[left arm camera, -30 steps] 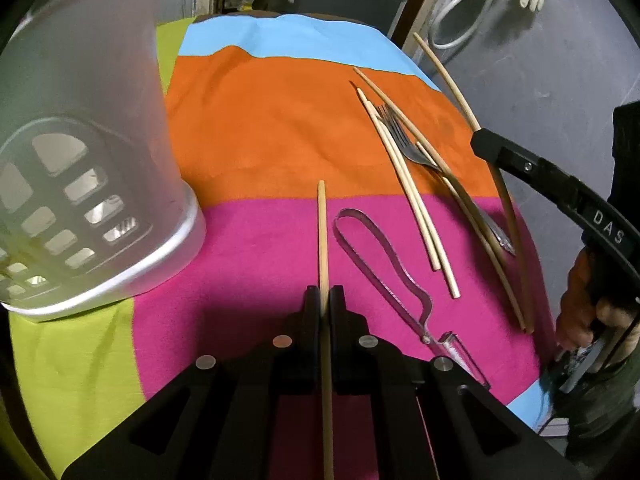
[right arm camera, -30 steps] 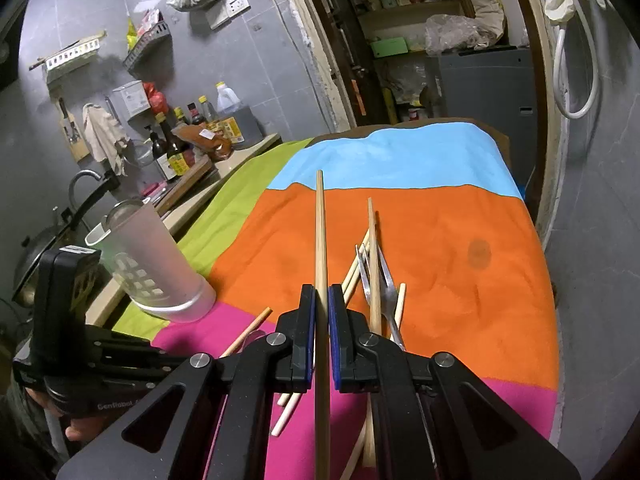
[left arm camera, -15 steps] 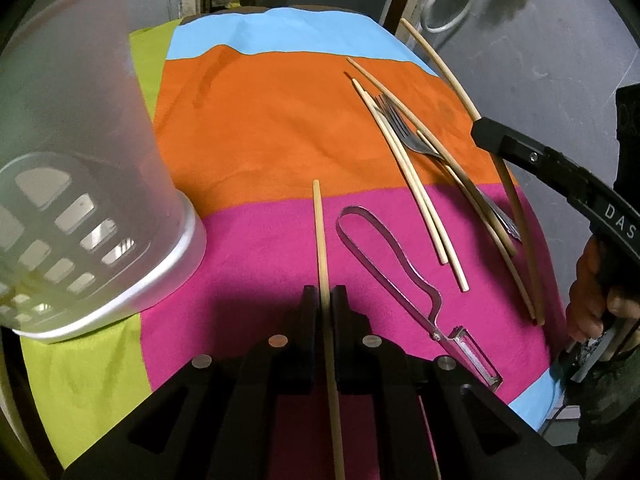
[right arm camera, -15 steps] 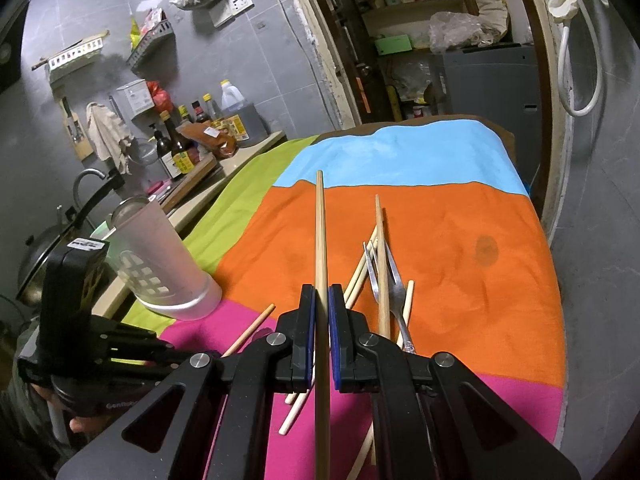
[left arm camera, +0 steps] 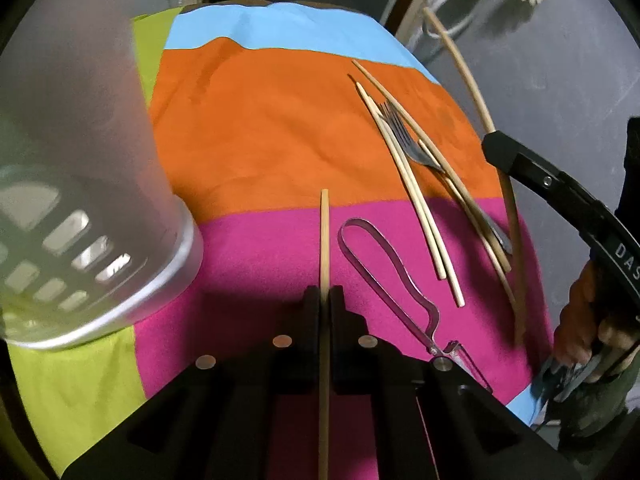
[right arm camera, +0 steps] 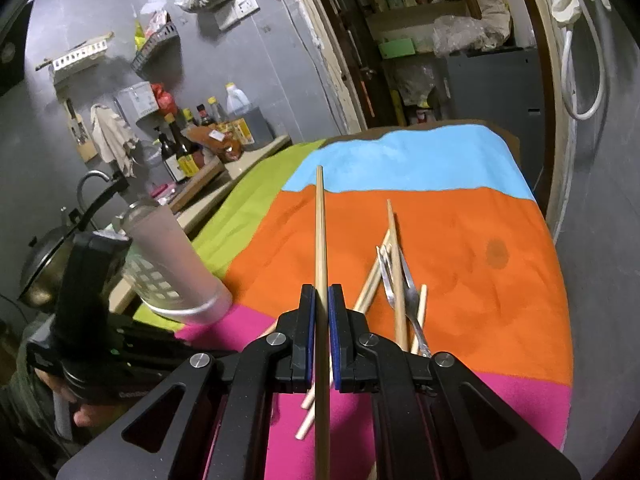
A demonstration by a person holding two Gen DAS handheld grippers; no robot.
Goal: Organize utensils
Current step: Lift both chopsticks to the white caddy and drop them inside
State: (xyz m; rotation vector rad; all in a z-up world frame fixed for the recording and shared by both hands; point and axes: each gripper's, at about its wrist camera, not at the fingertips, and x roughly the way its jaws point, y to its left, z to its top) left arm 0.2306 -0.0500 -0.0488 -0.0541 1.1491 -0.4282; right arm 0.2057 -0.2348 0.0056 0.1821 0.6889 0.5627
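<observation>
My left gripper point(left arm camera: 324, 294) is shut on a wooden chopstick point(left arm camera: 324, 236) that points forward above the pink band of the cloth. My right gripper point(right arm camera: 321, 294) is shut on another wooden chopstick point(right arm camera: 320, 232), held above the table; it also shows in the left wrist view point(left arm camera: 476, 96). A translucent white utensil holder point(left arm camera: 76, 184) stands to the left of my left gripper, and shows in the right wrist view point(right arm camera: 168, 264). Several chopsticks point(left arm camera: 416, 200) and a metal fork point(left arm camera: 404, 136) lie on the cloth at the right. A metal peeler point(left arm camera: 384, 264) lies beside my left gripper.
The table is covered by a striped cloth point(left arm camera: 260, 120) in blue, orange, pink and green. A counter with bottles point(right arm camera: 192, 148) and a sink tap point(right arm camera: 94, 184) stands at the left. A doorway with shelves point(right arm camera: 432, 40) lies beyond the table's far end.
My left gripper with its chopstick has drawn slightly back and left, nearer the holder. My right gripper has risen a little with its chopstick. The utensils on the cloth have not moved.
</observation>
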